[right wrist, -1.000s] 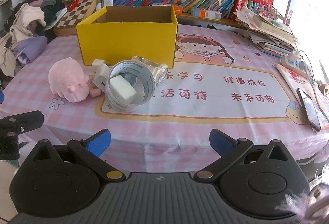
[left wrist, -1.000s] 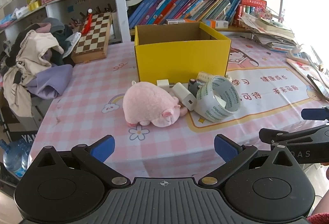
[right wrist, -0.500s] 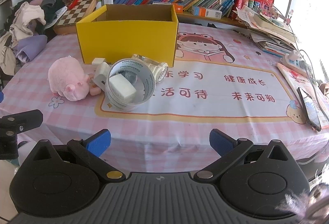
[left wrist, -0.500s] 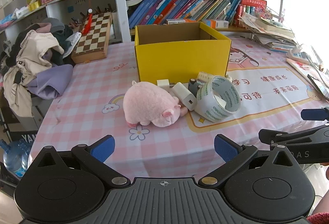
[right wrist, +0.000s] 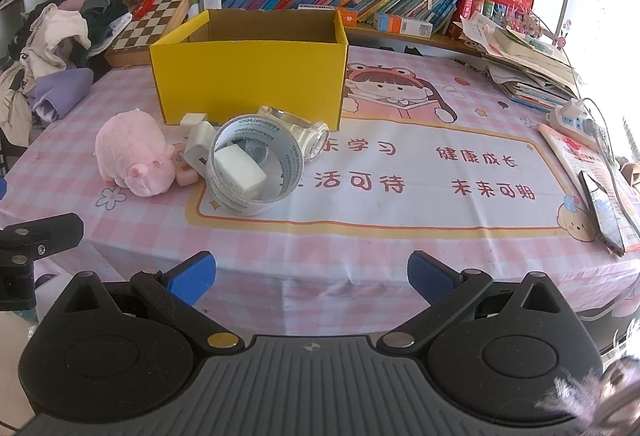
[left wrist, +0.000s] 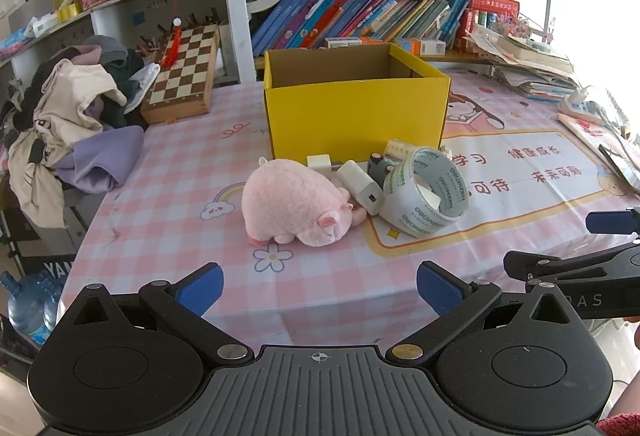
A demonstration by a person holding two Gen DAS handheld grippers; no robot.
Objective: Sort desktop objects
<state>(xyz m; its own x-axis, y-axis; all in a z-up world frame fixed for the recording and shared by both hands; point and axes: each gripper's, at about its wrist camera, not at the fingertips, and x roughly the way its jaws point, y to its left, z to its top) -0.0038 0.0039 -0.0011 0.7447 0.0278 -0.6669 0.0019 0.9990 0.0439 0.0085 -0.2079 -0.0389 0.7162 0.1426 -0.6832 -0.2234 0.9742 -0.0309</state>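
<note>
From the left wrist camera, the left tool [left wrist: 320, 284] hangs at the near edge of the tabletop [left wrist: 168, 172] with its blue-padded fingers spread wide and nothing between them. Ahead of it lies a pink plush pig [left wrist: 294, 202] on its belly; just to its right a white charger block [left wrist: 360, 185] touches the pig's snout side, and a roll of clear tape [left wrist: 426, 192] stands tilted on its rim beside the charger. Behind this cluster sits an open yellow cardboard box [left wrist: 356, 116], and a small white cube [left wrist: 319, 161] rests close to its front wall. A chessboard [left wrist: 182, 74] leans behind a heap of clothes [left wrist: 68, 116] at the left, and the right tool's black finger [left wrist: 568, 264] juts in from the right edge. From the right wrist camera, the right tool [right wrist: 312, 274] is likewise released, fingers apart over the tabletop's near edge, holding nothing. The tape roll [right wrist: 256, 164] here frames a white eraser-like block [right wrist: 239, 169] seen through its ring; whether the block lies inside the ring or behind it cannot be told. A white wristwatch [right wrist: 298, 130] lies just behind the roll, near the box [right wrist: 248, 80], and the pig [right wrist: 134, 152] lies to the left. A phone [right wrist: 602, 212] lies on a booklet at the far right.
</note>
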